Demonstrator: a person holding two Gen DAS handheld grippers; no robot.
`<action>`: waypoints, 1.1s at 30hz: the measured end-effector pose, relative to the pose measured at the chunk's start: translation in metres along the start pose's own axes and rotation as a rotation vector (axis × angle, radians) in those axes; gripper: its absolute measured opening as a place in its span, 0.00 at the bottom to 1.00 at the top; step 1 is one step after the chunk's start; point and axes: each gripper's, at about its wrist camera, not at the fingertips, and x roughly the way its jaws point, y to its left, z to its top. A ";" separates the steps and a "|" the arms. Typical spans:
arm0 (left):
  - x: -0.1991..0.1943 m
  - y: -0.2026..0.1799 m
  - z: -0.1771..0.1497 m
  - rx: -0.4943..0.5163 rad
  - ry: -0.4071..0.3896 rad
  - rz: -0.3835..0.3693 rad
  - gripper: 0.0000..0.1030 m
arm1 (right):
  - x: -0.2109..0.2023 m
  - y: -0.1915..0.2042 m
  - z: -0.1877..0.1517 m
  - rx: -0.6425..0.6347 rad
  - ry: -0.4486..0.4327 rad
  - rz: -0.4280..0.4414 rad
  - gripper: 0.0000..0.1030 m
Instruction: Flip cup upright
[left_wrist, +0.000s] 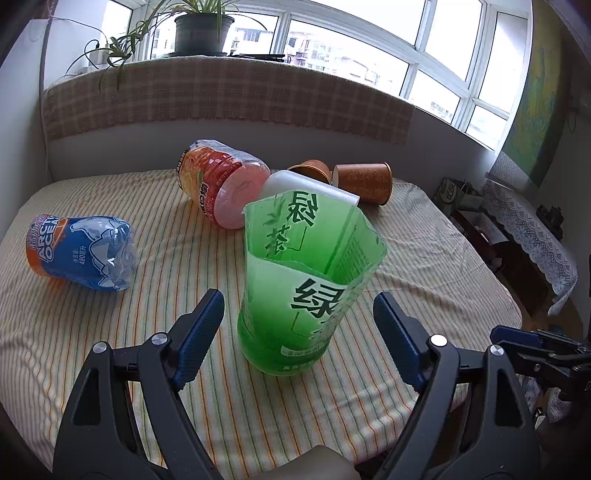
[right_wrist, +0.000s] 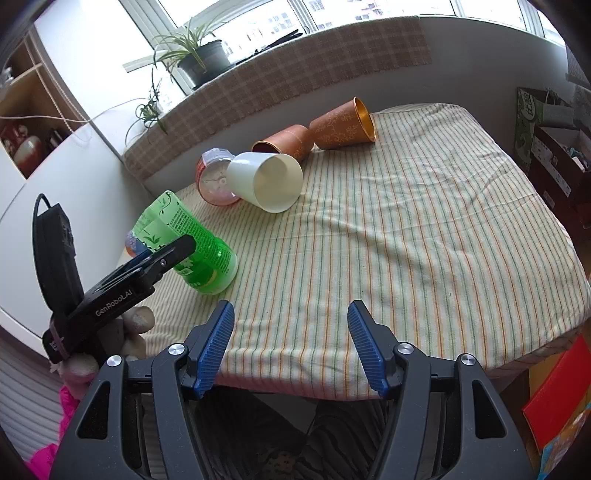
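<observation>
Green tea cup (left_wrist: 306, 291) stands upright at frame centre, between the wide-open, empty left gripper (left_wrist: 299, 332); right gripper (right_wrist: 291, 345) also gapes empty.

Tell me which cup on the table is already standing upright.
The green cut-bottle cup, between the left gripper's open fingers. It stands on its base, mouth up; the white cup and both brown cups lie on their sides.
</observation>
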 end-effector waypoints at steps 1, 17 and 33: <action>-0.003 0.003 -0.003 -0.014 0.007 -0.011 0.83 | -0.001 0.002 0.000 -0.008 -0.009 -0.004 0.61; -0.106 0.006 -0.024 -0.039 -0.282 0.177 1.00 | -0.027 0.057 -0.001 -0.214 -0.290 -0.176 0.74; -0.140 -0.003 -0.029 0.012 -0.411 0.322 1.00 | -0.040 0.083 -0.009 -0.272 -0.434 -0.260 0.78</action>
